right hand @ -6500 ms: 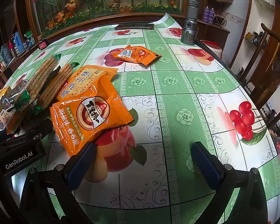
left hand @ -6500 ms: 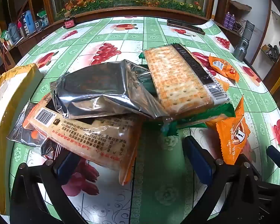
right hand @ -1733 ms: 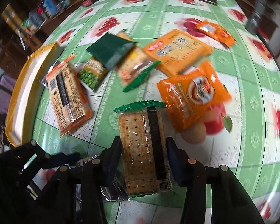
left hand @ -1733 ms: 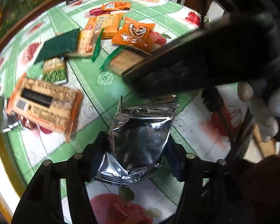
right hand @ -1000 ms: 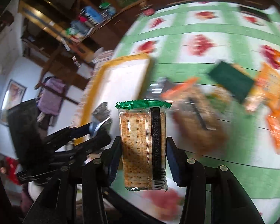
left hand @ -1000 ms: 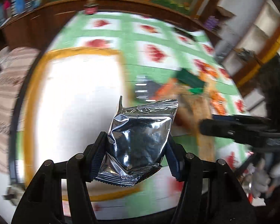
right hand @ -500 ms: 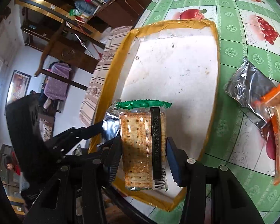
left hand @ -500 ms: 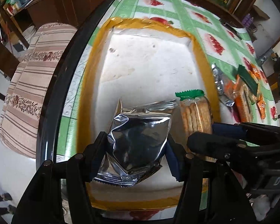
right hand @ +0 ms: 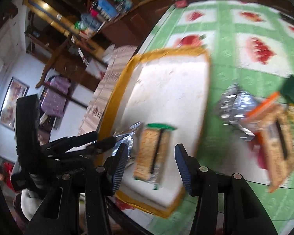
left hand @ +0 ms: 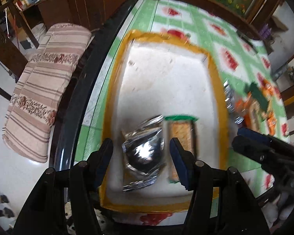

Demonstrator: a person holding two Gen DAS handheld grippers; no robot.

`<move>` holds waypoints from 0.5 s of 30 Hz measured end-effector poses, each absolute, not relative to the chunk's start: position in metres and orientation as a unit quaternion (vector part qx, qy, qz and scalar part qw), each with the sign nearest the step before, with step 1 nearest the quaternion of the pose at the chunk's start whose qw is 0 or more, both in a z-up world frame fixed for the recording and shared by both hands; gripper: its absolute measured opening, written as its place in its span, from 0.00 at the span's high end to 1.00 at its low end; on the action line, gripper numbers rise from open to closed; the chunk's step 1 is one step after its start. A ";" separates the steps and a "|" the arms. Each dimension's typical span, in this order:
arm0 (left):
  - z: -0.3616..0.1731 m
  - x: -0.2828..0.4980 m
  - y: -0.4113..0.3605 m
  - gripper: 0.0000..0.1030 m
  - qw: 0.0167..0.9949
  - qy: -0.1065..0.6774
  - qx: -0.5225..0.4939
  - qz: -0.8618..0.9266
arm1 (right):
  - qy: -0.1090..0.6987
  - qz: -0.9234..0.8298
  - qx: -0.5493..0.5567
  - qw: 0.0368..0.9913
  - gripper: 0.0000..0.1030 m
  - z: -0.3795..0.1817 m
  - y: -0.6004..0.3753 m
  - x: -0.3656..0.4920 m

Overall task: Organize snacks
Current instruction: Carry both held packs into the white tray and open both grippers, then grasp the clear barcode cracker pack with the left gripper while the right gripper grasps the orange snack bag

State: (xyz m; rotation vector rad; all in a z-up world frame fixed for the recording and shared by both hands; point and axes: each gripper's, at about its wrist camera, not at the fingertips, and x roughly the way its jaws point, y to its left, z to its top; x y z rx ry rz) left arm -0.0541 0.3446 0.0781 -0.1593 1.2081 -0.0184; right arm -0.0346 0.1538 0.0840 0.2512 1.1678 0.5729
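Both grippers, left gripper (left hand: 141, 156) and right gripper (right hand: 150, 163), hang spread apart over a yellow-rimmed white tray (left hand: 217, 90). Inside it lie a crinkly silver foil pouch (left hand: 145, 152), probably light and slippery, and a green-topped cracker packet (right hand: 152, 152), likely brittle; best gripped across its long edges.

I have both grippers side by side and pointing downward, the left gripper (left hand: 141, 152) with its blue-padded jaws spread apart and clamping nothing, the right gripper (right hand: 150, 161) just to its right with its jaws likewise spread wide and clamping nothing.
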 end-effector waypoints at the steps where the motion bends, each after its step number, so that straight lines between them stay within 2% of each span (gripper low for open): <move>1: 0.084 -0.055 0.341 0.43 0.826 0.558 -0.080 -0.018 | 0.535 0.249 0.128 0.797 0.48 0.086 0.136 -0.036; 9: 0.117 -0.058 0.293 0.43 0.855 0.504 -0.082 -0.091 | 0.522 0.110 0.165 0.830 0.47 0.076 0.029 -0.033; 15: 0.118 -0.062 0.246 0.43 0.849 0.509 -0.062 -0.129 | 0.527 0.051 0.187 0.828 0.47 0.055 -0.033 -0.017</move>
